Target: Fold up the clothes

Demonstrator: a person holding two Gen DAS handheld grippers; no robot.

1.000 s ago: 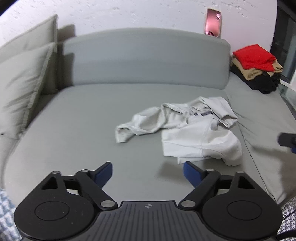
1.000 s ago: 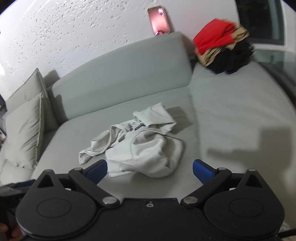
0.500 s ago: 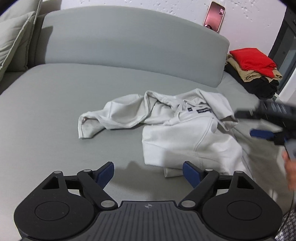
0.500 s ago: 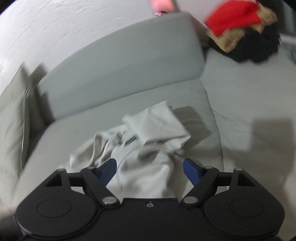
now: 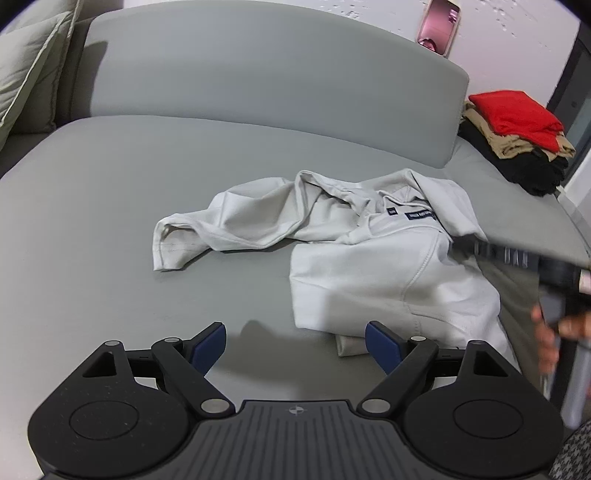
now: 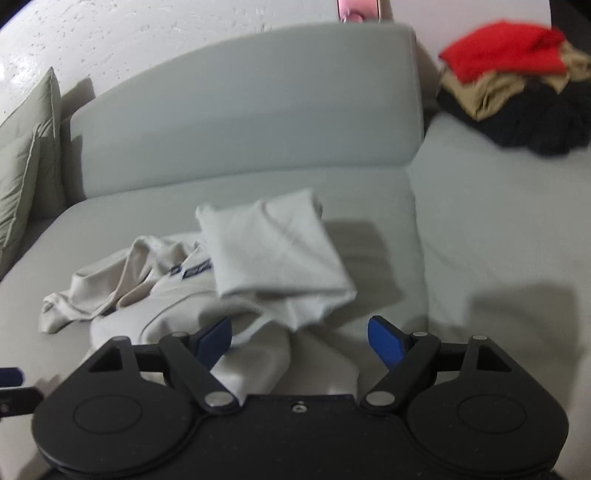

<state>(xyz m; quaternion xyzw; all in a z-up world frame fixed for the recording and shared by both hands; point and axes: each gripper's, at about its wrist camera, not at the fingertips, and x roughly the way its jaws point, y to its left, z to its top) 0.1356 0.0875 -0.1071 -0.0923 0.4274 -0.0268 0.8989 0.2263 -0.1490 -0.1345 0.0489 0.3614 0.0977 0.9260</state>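
A crumpled pale grey hoodie [image 5: 369, 258] lies on the grey sofa seat [image 5: 110, 221], one sleeve stretched to the left. My left gripper [image 5: 295, 345] is open and hovers just short of the hoodie's near hem, with nothing between its blue pads. In the left wrist view, my right gripper comes in blurred from the right, held by a hand [image 5: 550, 332], over the hoodie's right side. In the right wrist view the right gripper [image 6: 300, 339] is open right over the hoodie [image 6: 273, 258], whose hood is folded across the top.
A stack of folded clothes [image 5: 517, 136], red over tan over black, sits at the back right of the sofa. The grey backrest [image 5: 258, 74] runs behind, with cushions [image 5: 26, 70] at the far left. A pink phone [image 5: 437, 27] leans on the white wall.
Both grippers have moved closer to the hoodie. The right gripper has swung in from the right and now hangs over the garment's right side. Both stay open.
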